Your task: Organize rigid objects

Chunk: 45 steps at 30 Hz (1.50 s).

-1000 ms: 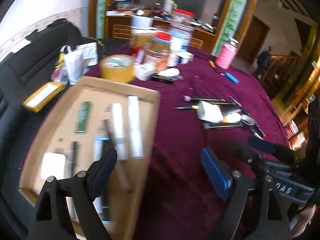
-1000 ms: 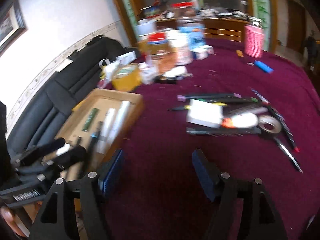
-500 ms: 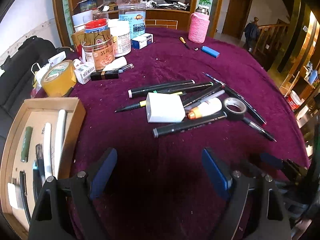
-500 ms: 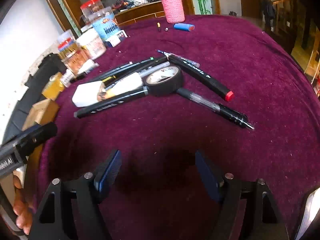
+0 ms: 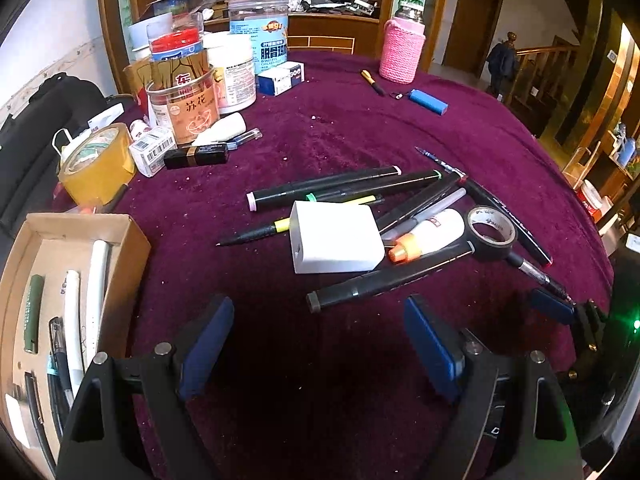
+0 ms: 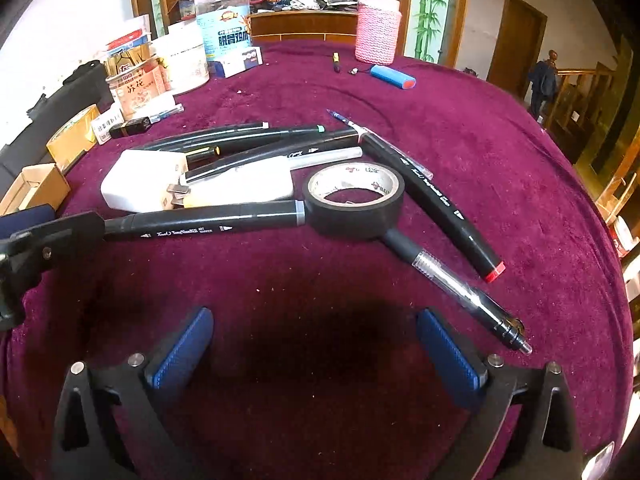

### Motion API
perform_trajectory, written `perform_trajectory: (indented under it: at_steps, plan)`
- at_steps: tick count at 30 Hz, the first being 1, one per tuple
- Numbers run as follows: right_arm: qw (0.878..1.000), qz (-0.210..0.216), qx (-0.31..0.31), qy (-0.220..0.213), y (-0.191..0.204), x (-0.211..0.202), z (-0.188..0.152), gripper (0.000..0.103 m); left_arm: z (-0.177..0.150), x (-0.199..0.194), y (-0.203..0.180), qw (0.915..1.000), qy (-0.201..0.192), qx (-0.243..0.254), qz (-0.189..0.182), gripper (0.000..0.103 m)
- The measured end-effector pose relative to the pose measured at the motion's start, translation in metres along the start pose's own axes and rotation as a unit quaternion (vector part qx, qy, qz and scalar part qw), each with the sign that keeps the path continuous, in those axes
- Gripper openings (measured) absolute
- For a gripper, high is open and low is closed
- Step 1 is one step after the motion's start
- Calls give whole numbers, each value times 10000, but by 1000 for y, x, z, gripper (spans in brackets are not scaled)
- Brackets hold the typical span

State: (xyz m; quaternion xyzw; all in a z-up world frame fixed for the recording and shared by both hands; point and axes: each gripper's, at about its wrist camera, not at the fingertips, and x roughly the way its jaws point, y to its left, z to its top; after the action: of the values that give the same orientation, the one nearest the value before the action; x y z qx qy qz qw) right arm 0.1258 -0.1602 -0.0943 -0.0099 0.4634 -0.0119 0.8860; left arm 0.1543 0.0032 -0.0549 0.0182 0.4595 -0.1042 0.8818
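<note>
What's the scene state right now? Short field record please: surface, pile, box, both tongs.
surface: purple cloth table
pile: black markers, white charger block, black tape roll, clear pen
box: cardboard box at left edge, holds pens and white tubes
left tongs: open, empty, near the pile
right tongs: jaws just opened wider, nothing between them, clear pen's tip near its right pad
</note>
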Motion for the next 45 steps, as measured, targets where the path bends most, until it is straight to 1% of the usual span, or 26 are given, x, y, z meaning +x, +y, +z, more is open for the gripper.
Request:
perform_trajectory:
  at_steps: [5,7,9,11,14,22,38,45]
  plan:
    - [10000,1,-2,1,0,-1,1,102,-2,1,5,10000,1,-59,-42,85]
    - [10000,0,-1,1,0,0,1,102,-2,0,7,9998,-28,-99,-162,85]
    - [10000,2,-2,1,0,0,0,102,-2,-2,8,9998,-80,-103,-122,85]
    - [10000,2,-2,1,0,0,0,102,-4,-4,13,9997,-121,-156,-166,85]
    - [10000,2,-2,2,0,0,0,102,-4,-3,18,9995,-107,-202,-210,86]
    - [10000,2,-3,1,1,0,0,102,-6,1,24,9996,-42,-228,-183,86]
    - [10000,4,-4,3,0,0,0,102,0,9,11,9998,18,71,-161,85]
    - [10000,7,-5,4,0,0,0,102,2,12,8,9998,30,90,-174,85]
